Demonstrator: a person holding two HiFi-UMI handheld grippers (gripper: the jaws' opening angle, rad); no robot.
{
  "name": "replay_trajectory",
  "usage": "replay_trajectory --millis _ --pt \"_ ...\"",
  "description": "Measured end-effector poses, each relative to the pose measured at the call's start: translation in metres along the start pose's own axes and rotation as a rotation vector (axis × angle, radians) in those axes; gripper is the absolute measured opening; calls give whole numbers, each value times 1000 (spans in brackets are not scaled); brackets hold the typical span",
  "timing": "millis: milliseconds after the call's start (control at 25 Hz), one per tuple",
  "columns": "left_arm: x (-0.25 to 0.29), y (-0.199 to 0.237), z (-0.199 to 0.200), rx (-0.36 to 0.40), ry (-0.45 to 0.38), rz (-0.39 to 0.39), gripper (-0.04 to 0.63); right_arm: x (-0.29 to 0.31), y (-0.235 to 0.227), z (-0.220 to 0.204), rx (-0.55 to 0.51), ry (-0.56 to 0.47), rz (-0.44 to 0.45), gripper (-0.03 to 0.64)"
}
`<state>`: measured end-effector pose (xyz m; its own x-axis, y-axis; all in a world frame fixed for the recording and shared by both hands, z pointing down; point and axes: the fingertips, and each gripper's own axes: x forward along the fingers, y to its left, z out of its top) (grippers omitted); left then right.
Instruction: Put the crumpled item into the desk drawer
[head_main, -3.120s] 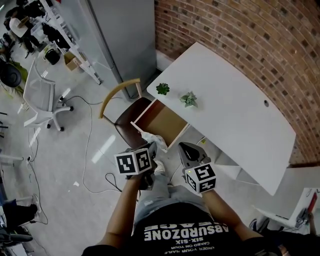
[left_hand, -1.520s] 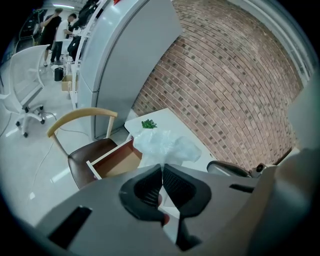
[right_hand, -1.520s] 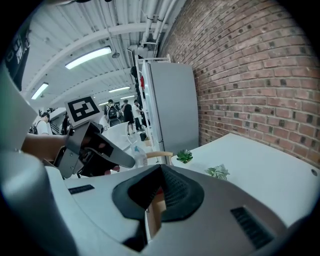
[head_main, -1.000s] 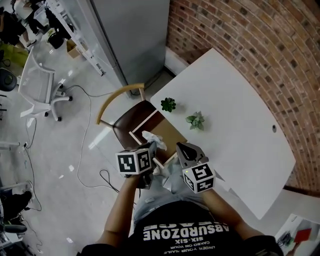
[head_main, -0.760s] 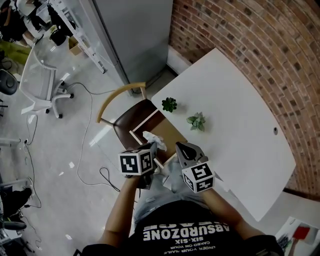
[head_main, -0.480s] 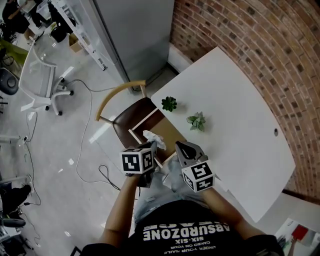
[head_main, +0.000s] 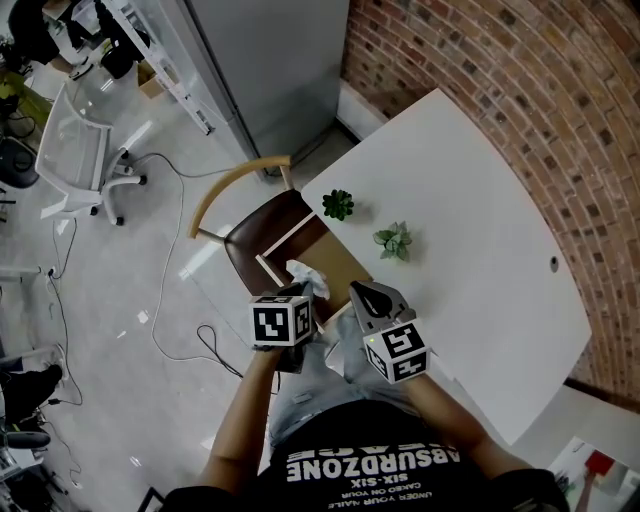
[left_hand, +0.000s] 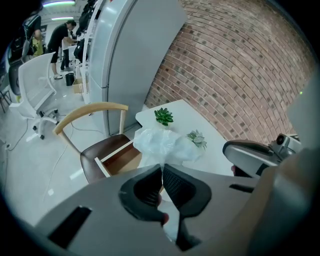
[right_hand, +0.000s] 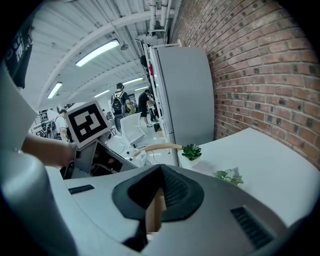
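The crumpled item (head_main: 307, 276) is a white, thin plastic bag. My left gripper (head_main: 298, 293) is shut on its lower end and holds it just over the near end of the open desk drawer (head_main: 338, 264). In the left gripper view the bag (left_hand: 162, 142) bulges above the closed jaws of the left gripper (left_hand: 162, 169), with the drawer (left_hand: 119, 157) below and to the left. My right gripper (head_main: 363, 291) hovers beside it at the drawer's right, jaws together and holding nothing. In its own view the right gripper (right_hand: 159, 170) shows a light wood edge through the slit under its tips.
The white desk (head_main: 470, 220) carries two small potted plants (head_main: 338, 205) (head_main: 393, 240) and stands against a brick wall. A brown-seated chair (head_main: 252, 238) with a curved wooden back stands under the drawer. A grey cabinet (head_main: 270, 70), a floor cable and a white office chair (head_main: 75, 150) lie to the left.
My left gripper has sunk slightly toward the drawer with the bag still in it. The right gripper has stayed where it was.
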<state>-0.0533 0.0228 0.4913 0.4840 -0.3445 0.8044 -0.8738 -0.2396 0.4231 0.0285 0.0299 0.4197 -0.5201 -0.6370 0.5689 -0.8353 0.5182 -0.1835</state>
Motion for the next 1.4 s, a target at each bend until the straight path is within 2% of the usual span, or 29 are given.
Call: replay_trajectory --millis 280,600,960,1400 --pt "9 2 -6 39 33 26 9 2 -3 -5 8 15 3 -2" --pt "20 3 -7 126 45 67 9 6 -8 -11 21 30 5 -2" --pt "31 9 -13 175 75 112 9 10 -11 -12 37 31 4 -2" --pt "56 14 -20 275 89 149 9 17 -18 -18 61 47 5 -2"
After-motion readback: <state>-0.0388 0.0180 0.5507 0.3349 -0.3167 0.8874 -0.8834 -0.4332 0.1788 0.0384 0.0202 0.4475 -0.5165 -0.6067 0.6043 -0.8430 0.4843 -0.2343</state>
